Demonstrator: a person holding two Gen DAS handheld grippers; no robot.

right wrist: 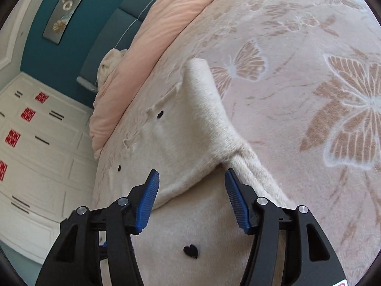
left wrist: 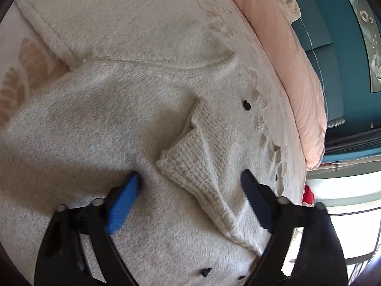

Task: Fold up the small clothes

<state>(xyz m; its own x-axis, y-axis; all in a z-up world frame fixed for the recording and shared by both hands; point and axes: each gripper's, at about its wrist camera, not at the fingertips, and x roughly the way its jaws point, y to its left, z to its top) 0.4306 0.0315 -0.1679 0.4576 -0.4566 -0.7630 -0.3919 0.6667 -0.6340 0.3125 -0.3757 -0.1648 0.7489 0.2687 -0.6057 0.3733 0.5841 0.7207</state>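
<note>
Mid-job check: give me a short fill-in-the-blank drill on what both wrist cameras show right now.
1. The fuzzy cream knit sweater carries small black buttons shaped like ____.
2. The pink plush blanket under it is patterned with tan ____.
3. In the left wrist view, the ribbed knit cuff lies between the ____ pads of the left gripper.
4. The wall behind the bed is painted ____.

Missing words: hearts; butterflies; blue; teal

Right gripper (right wrist: 191,197) fingers apart above cream cardigan (right wrist: 181,143) (heart buttons), butterfly blanket (right wrist: 309,71)
</note>
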